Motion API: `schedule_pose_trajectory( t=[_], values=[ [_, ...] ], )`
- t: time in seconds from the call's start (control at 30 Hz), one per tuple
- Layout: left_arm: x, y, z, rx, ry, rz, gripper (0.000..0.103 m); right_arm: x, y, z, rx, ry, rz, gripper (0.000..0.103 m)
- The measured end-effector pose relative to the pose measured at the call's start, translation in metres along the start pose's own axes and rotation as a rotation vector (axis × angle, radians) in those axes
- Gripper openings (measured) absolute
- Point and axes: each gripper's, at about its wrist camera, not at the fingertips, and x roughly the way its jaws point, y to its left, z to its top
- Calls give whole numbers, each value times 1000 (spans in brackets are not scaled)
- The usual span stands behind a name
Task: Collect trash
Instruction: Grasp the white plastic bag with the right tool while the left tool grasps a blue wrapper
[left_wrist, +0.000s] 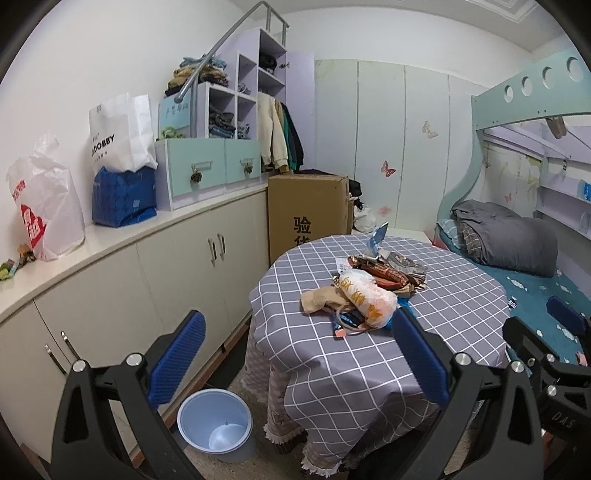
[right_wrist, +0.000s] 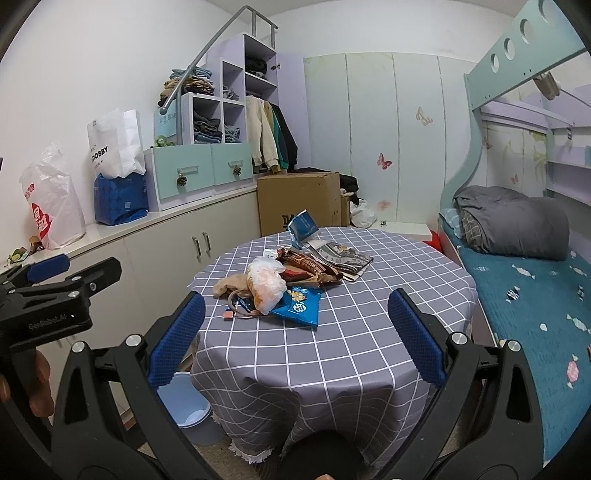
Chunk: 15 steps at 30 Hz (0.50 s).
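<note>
A pile of trash (left_wrist: 373, 291) lies on a round table with a grey checked cloth (left_wrist: 443, 317): a white-and-orange plastic bag (left_wrist: 369, 299), a crumpled tan wrapper (left_wrist: 321, 301), brown snack wrappers (left_wrist: 388, 275) and an upright blue packet (left_wrist: 376, 238). The right wrist view shows the pile (right_wrist: 280, 280) with a flat blue packet (right_wrist: 299, 304). A light blue bin (left_wrist: 216, 424) stands on the floor left of the table, partly hidden in the right wrist view (right_wrist: 188, 410). My left gripper (left_wrist: 299, 354) is open and empty, short of the pile. My right gripper (right_wrist: 295, 332) is open and empty over the table's near edge.
A long white cabinet (left_wrist: 110, 280) runs along the left wall with plastic and paper bags (left_wrist: 48, 206) on top. A cardboard box (left_wrist: 308, 210) stands behind the table. A bunk bed (right_wrist: 535, 295) with a grey duvet fills the right side.
</note>
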Motion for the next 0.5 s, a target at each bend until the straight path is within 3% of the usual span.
schedule_pose_trajectory(
  t=[0.23,0.5],
  values=[
    [32,11,-5,-30,64,-5,99,38,-2,-5,-2,55,25,97],
    [99,28,-14,-74,206,-2,99,133,-5,-2,48,214,143,97]
  ],
)
